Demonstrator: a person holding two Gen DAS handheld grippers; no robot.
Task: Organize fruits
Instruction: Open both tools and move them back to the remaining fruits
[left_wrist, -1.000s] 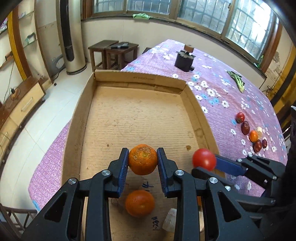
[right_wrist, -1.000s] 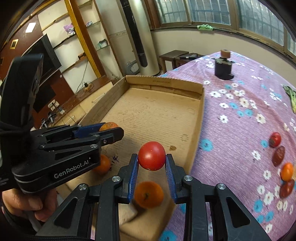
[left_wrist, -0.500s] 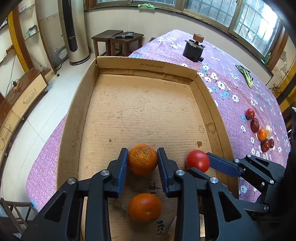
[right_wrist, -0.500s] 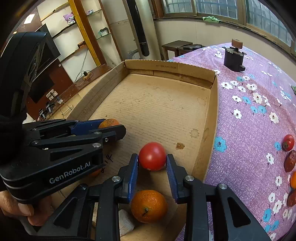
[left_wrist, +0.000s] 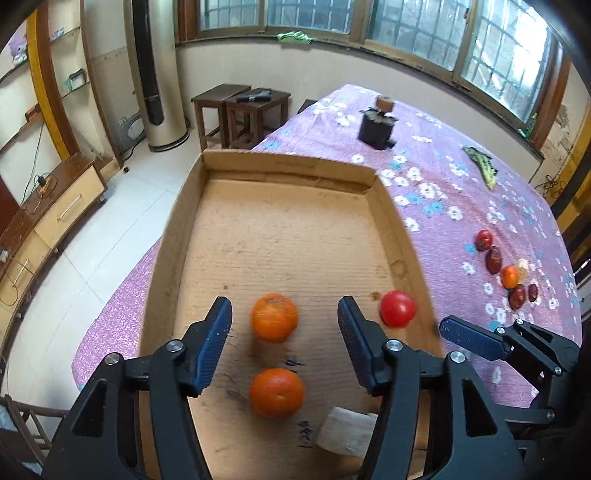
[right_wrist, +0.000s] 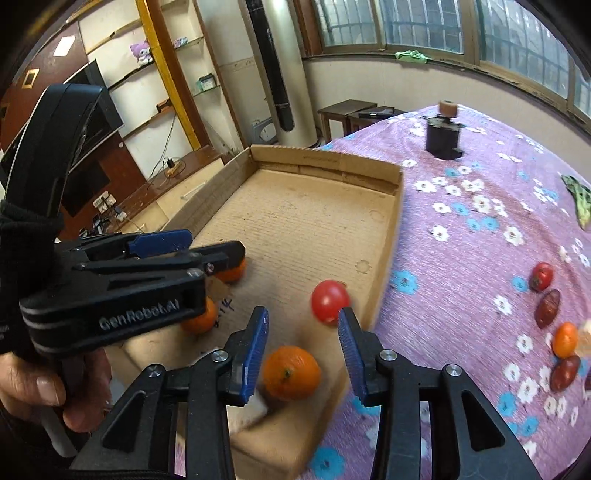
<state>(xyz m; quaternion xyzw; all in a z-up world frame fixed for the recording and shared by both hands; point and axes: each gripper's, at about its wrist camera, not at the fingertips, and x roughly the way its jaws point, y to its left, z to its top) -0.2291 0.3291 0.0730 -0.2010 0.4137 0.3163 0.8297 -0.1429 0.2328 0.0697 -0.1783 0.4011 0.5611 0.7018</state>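
Observation:
A shallow cardboard box (left_wrist: 291, 168) (right_wrist: 325, 162) lies on the purple flowered table. In the left wrist view my left gripper (left_wrist: 284, 314) is open and empty above an orange (left_wrist: 274, 316) on the box floor; a second orange (left_wrist: 276, 392) lies nearer. A red tomato (left_wrist: 398, 308) (right_wrist: 330, 301) rests by the box's right wall. My right gripper (right_wrist: 303, 325) is open and empty just behind the tomato, with an orange (right_wrist: 291, 372) between its fingers lower down. More fruit (left_wrist: 506, 271) (right_wrist: 554, 317) lies on the cloth to the right.
A black holder with a brown cap (left_wrist: 377, 123) (right_wrist: 443, 136) stands at the far end of the table. A green vegetable (left_wrist: 480, 166) lies at the far right. A white lump (left_wrist: 345, 430) sits in the box's near corner. Stools stand beyond the table.
Both grippers have opened and pulled back. The left let go of its orange and the right let go of the tomato; both fruits now rest on the box floor.

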